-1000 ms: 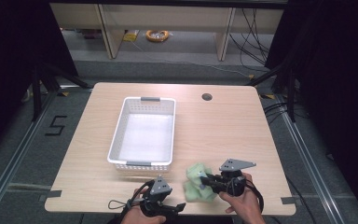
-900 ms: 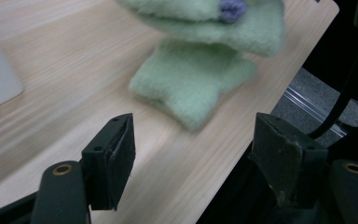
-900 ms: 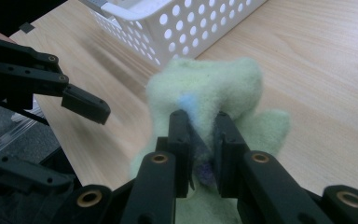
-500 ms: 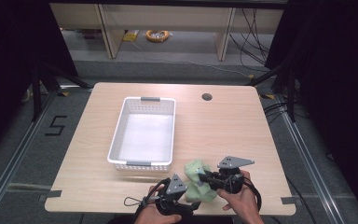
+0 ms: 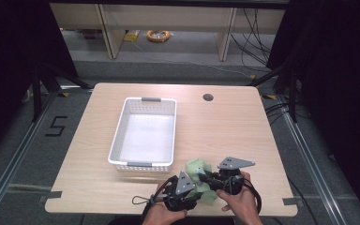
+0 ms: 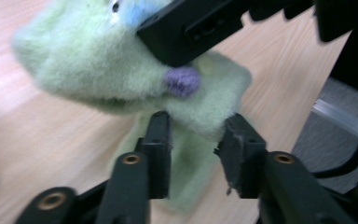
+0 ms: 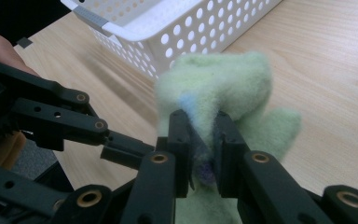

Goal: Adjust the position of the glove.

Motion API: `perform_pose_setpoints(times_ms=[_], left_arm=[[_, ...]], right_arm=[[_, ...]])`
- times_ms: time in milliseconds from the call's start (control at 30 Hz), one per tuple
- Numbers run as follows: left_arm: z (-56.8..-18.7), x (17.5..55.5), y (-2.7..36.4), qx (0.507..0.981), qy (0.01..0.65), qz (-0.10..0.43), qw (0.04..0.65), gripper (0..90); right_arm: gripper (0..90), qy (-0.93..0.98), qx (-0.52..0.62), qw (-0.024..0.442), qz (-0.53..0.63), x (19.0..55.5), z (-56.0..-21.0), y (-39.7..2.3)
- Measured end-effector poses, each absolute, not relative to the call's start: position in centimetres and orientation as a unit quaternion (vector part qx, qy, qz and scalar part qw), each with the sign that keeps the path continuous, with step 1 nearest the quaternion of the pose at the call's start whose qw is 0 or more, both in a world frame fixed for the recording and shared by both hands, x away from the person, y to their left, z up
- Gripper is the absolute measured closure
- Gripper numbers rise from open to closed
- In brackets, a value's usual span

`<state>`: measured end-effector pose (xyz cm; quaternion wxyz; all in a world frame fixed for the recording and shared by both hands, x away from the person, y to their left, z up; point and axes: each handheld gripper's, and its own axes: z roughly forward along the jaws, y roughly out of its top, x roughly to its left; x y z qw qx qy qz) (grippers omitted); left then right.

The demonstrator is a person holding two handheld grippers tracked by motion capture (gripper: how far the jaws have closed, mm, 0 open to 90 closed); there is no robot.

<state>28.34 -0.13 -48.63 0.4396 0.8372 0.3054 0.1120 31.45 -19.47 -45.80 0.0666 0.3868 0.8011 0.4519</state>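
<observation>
Green fleece toy [image 5: 200, 180] lies at the near edge of the wooden table [image 5: 225, 131], just in front of the near right corner of the white perforated basket [image 5: 144, 133], between the two hand-held grippers. Right gripper [image 7: 200, 140] has its jaws clamped tight on a fold of the toy, lifting that part into a hump. Left gripper [image 6: 196, 140] has just been closing, and its jaws now stand a little apart around the toy's lower flap; whether the pads already press on the fleece cannot be told. Both hands rest at the table's edge.
</observation>
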Motion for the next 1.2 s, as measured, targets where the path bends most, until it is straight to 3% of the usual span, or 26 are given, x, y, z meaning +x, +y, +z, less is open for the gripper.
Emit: perform_pose_setpoints(times_ms=[167,267,667,933,1200], left_arm=[[-48.5,28.6,0.8,0.838,0.303,0.102,0.441,79.9],[-48.0,28.4,1.4,0.840,0.291,0.099,0.447,83.3],[-48.0,28.0,2.5,0.857,0.263,0.076,0.437,84.9],[-49.4,28.3,2.9,0.867,0.274,0.054,0.412,84.7],[-49.8,29.0,3.8,0.861,0.288,0.039,0.416,83.8]], right_arm=[[80.2,0.801,0.391,0.073,0.447,31.2,-45.6,-19.6],[80.3,0.800,0.389,0.064,0.453,31.0,-45.7,-19.9],[79.6,0.782,0.405,0.040,0.473,28.7,-46.0,-20.5],[72.9,0.790,0.427,0.008,0.440,27.6,-48.0,-20.9],[59.2,0.810,0.387,0.062,0.436,28.8,-46.6,-22.6]])
